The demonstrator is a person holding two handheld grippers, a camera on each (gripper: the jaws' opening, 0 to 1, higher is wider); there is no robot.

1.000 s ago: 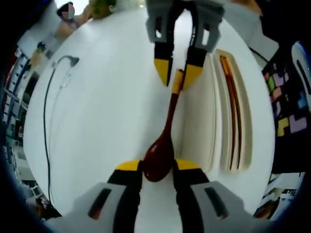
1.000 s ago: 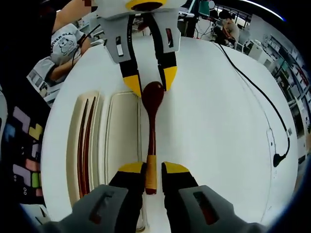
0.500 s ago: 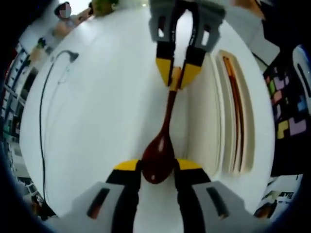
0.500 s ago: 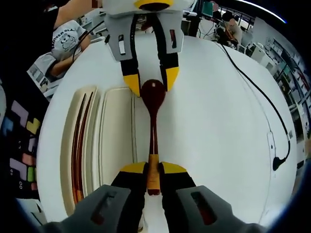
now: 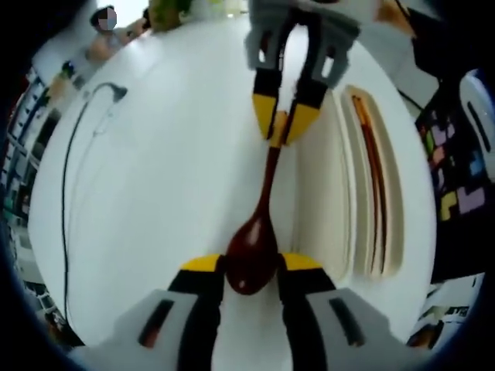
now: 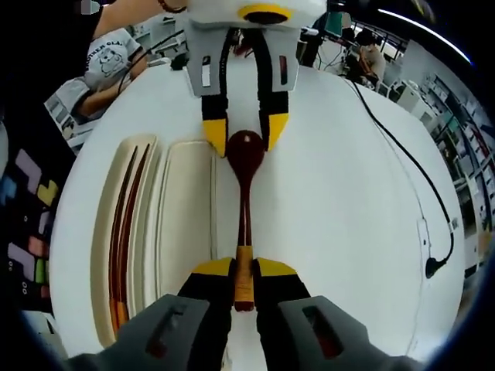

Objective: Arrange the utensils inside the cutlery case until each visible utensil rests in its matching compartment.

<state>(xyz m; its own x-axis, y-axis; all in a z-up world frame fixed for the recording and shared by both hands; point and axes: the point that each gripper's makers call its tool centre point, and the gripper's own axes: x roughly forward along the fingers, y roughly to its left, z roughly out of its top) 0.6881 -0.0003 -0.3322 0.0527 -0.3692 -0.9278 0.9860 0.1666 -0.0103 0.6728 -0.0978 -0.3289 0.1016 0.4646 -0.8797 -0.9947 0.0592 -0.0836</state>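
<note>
A dark red wooden spoon (image 5: 267, 182) with a tan handle end is held between both grippers just above the white table, beside the cream cutlery case (image 5: 325, 193). In the left gripper view my left gripper (image 5: 252, 263) is shut on the spoon's bowl, while the right gripper (image 5: 282, 124) pinches the handle end opposite. In the right gripper view my right gripper (image 6: 244, 268) is shut on the tan handle of the spoon (image 6: 244, 216), and the left gripper (image 6: 244, 135) flanks the bowl. A pair of dark red chopsticks (image 6: 124, 224) lies in the case's (image 6: 186, 209) narrow far compartment.
The wide compartment next to the spoon holds nothing. A black cable (image 6: 410, 170) with a plug lies on the table's (image 6: 340, 201) other side. Coloured puzzle mats (image 5: 456, 170) cover the floor past the case. People sit beyond the table's edge.
The right gripper's jaws, apart around the spoon's handle a second ago, have shut on it. The left gripper has kept its hold on the bowl.
</note>
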